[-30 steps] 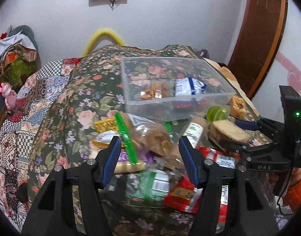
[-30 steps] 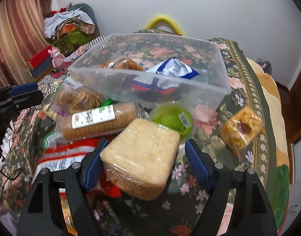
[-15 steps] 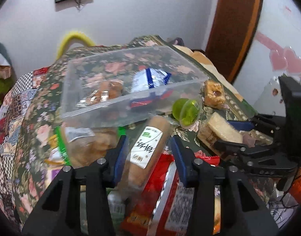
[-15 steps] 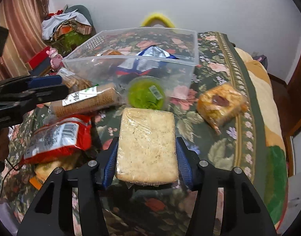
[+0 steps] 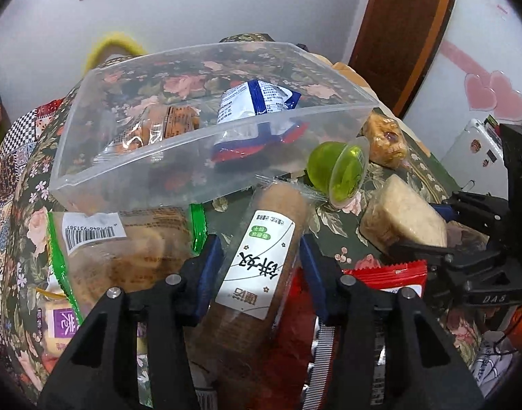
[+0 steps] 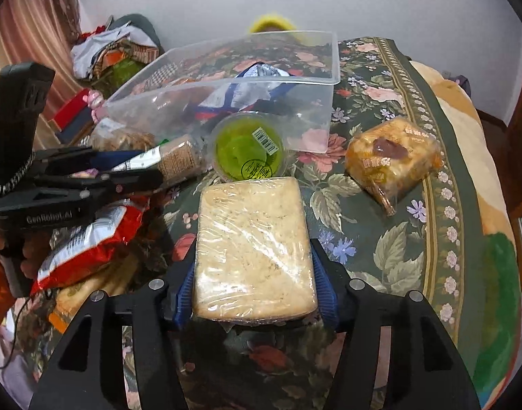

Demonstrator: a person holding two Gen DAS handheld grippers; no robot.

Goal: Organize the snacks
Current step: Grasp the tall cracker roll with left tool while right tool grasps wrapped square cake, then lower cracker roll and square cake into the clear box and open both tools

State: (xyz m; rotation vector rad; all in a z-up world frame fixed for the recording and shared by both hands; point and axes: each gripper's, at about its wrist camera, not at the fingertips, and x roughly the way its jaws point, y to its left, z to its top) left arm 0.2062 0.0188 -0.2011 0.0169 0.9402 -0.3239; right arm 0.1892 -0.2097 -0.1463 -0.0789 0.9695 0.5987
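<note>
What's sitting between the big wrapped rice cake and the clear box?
A green jelly cup sits between the rice cake, held in the right tongs, and the clear box. The right wrist view shows it best.

In the lower middle of the frame the left gripper (image 5: 261, 266) has its two blue pads against the sides of a long biscuit roll (image 5: 261, 266) with a white label. Above it stands a clear plastic box (image 5: 124, 167) with some packets inside. At the right edge the right gripper (image 5: 428, 225) clamps a pale wrapped block (image 5: 402, 218), near a green jelly cup (image 5: 336, 171).
</note>
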